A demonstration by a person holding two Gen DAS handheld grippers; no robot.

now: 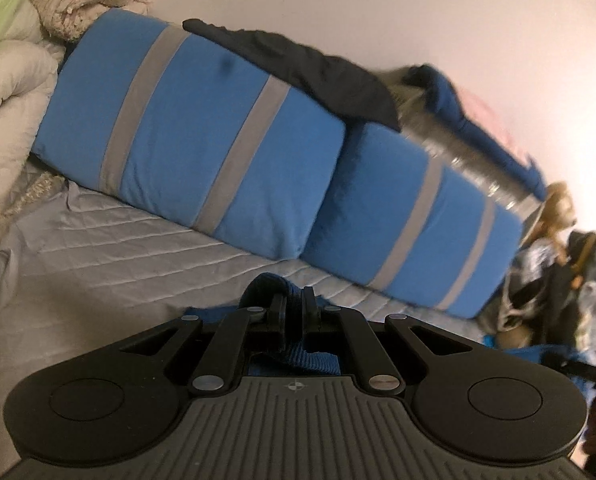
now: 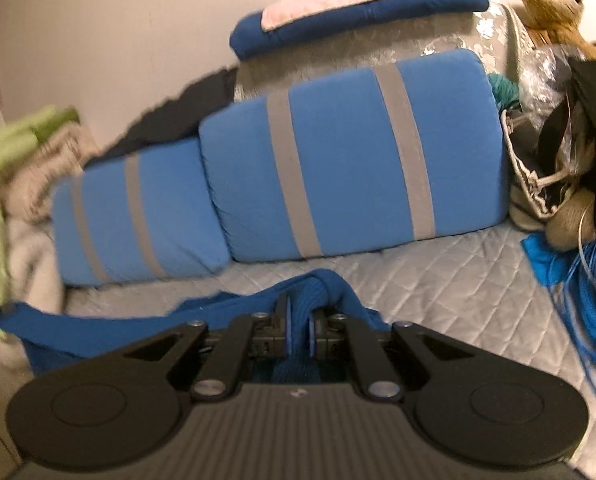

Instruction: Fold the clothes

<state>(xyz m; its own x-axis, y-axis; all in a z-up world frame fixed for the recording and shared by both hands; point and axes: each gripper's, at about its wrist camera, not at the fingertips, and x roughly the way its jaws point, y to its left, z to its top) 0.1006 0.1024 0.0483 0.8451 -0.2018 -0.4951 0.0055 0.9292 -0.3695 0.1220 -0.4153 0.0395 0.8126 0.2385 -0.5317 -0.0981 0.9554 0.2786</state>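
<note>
With both grippers' fingers (image 1: 294, 312) (image 2: 300, 322) pinched on the blue knit garment (image 2: 110, 326), it hangs btwn you, long axis L-R over the bed (image 2: 438, 280).

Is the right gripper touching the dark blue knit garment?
Touching. The right wrist view shows the right gripper closed on a bunched fold of the dark blue knit garment, with fabric pinched between both fingers above the grey quilted bedcover.
</note>
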